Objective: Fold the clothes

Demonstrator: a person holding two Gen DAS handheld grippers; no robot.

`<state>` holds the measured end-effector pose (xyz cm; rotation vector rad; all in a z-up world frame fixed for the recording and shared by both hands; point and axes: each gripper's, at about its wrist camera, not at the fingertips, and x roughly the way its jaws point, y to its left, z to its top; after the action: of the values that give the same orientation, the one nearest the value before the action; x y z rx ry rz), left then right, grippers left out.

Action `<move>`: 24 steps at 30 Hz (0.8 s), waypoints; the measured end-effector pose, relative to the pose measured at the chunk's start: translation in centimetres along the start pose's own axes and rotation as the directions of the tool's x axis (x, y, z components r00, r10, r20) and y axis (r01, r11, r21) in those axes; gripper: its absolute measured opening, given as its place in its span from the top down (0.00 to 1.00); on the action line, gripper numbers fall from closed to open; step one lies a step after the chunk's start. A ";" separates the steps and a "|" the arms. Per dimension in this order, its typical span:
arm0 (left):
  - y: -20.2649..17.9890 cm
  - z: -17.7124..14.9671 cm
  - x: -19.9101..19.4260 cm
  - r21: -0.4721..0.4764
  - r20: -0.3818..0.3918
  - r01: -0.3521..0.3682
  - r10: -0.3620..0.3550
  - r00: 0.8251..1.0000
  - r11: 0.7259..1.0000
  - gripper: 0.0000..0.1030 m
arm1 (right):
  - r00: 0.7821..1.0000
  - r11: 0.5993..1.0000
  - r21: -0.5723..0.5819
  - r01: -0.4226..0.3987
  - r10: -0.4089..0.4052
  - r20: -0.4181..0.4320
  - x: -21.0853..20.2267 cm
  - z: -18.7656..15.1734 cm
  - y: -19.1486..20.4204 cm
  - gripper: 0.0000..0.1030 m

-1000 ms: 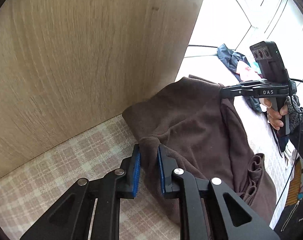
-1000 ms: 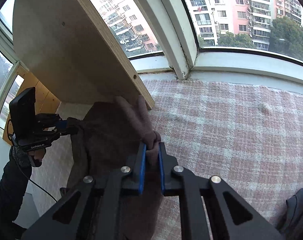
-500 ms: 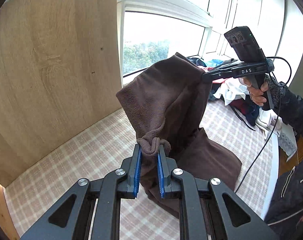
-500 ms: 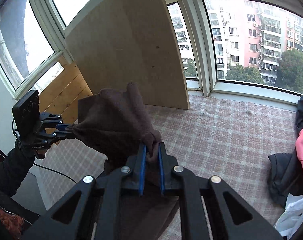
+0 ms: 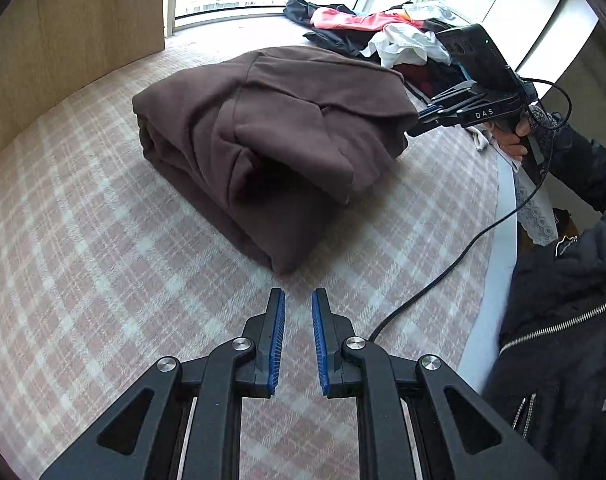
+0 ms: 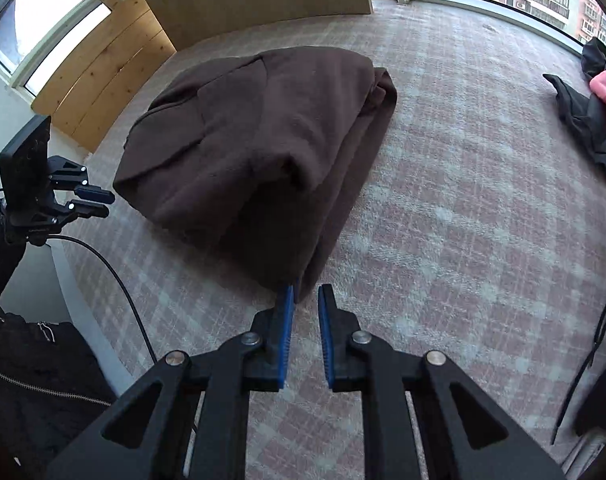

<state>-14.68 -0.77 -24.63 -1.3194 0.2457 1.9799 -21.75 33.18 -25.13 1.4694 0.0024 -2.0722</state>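
Garment: brown fleece top (image 5: 271,132), lying folded into a thick bundle on checked pink-and-white cover (image 5: 83,260), mid-surface, near wooden panel (image 5: 63,28).
Fold state: several layers stacked, upper flap doubled over lower; edges roughly squared, one loose pocket of cloth gaping at near side (not pressed flat).
Left gripper (image 5: 295,340): jaws a narrow gap apart, nothing between blue pads, hovering over bare cover just short of bundle's near corner.
Right gripper (image 6: 305,336): jaws opening, gap narrow; bundle's near corner just at left pad tip in own view, touching or barely clear (cannot tell which), no cloth pinched between pads. Seen from left wrist view, tips sit at bundle's far edge.
Hand: only a hand (image 5: 511,140) in dark sleeve visible on right tool's handle; cable trailing across cover.
Pile: unfolded clothes (image 5: 383,28) heaped by window, well apart from bundle: dark, pink, white pieces, all crumpled.
Progress: brown piece judged essentially done, both tools off it; perhaps a smoothing pat or a shift aside left.
Remaining: whole pile by window untouched, so task as a whole judged early to middle.
Next call: likely reaching toward pile for a fresh piece (a guess only).
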 end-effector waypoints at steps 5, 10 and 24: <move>0.5 4.9 -4.3 0.048 0.155 -0.079 0.071 0.985 0.996 0.87 | 0.974 1.000 -0.025 -0.016 0.021 0.227 -4.1 5.8 1.6 0.78; 1.0 10.7 -1.4 0.093 0.213 -0.103 0.081 0.974 0.990 0.87 | 0.981 0.999 0.006 0.036 -0.036 0.192 0.8 9.6 1.7 0.78; 1.2 7.0 2.0 -0.050 0.074 0.046 -0.042 0.996 0.998 0.89 | 0.985 0.970 0.199 -0.137 0.112 0.135 0.6 6.1 -3.7 0.77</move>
<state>-20.96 2.94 -23.46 -1.2705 0.1308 2.0052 -28.82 33.94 -24.44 1.4184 -0.3561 -2.1061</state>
